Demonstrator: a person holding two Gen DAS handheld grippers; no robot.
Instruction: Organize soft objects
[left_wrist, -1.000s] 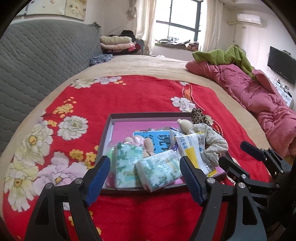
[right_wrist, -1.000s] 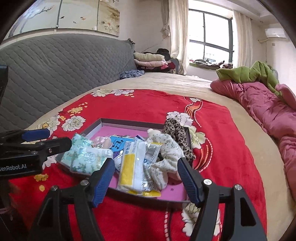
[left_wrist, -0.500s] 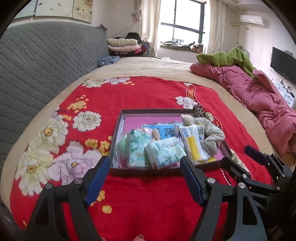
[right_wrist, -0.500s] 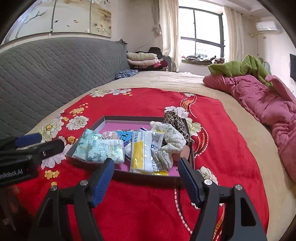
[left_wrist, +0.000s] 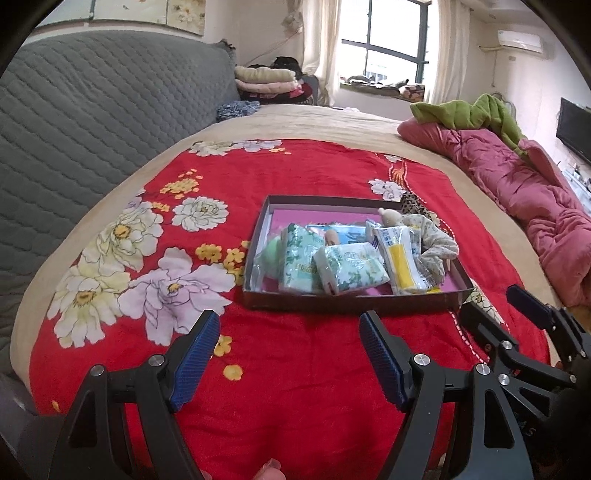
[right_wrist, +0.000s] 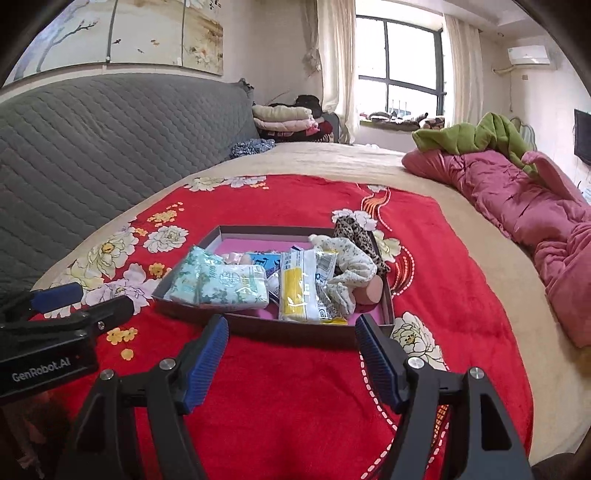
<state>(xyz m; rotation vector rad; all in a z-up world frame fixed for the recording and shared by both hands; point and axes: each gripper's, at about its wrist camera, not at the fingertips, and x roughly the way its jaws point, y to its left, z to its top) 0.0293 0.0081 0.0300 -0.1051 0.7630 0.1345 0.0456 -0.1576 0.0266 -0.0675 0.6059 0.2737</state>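
A shallow dark box (left_wrist: 343, 302) (right_wrist: 295, 334) with a pink floor lies on the red flowered blanket (left_wrist: 288, 170). It holds green-and-white tissue packs (left_wrist: 349, 266) (right_wrist: 231, 286), a white and yellow packet (left_wrist: 400, 258) (right_wrist: 297, 290), a flowered cloth (left_wrist: 437, 242) (right_wrist: 351, 267) and a leopard-print piece (right_wrist: 356, 236). My left gripper (left_wrist: 288, 356) hovers open and empty over the blanket, short of the box. My right gripper (right_wrist: 291, 354) is likewise open and empty near the box's front wall; it also shows at the right edge of the left wrist view (left_wrist: 495, 310).
A grey quilted headboard (left_wrist: 92, 110) runs along the left. A pink quilt (left_wrist: 524, 192) with a green garment (left_wrist: 469, 114) lies on the right of the bed. Folded clothes (right_wrist: 284, 122) are stacked by the window. A fingertip (left_wrist: 271, 472) shows at the bottom edge.
Both grippers have drawn back from the box, which now looks smaller and farther off. Their jaws stay wide and empty; the items in the box lie as before.
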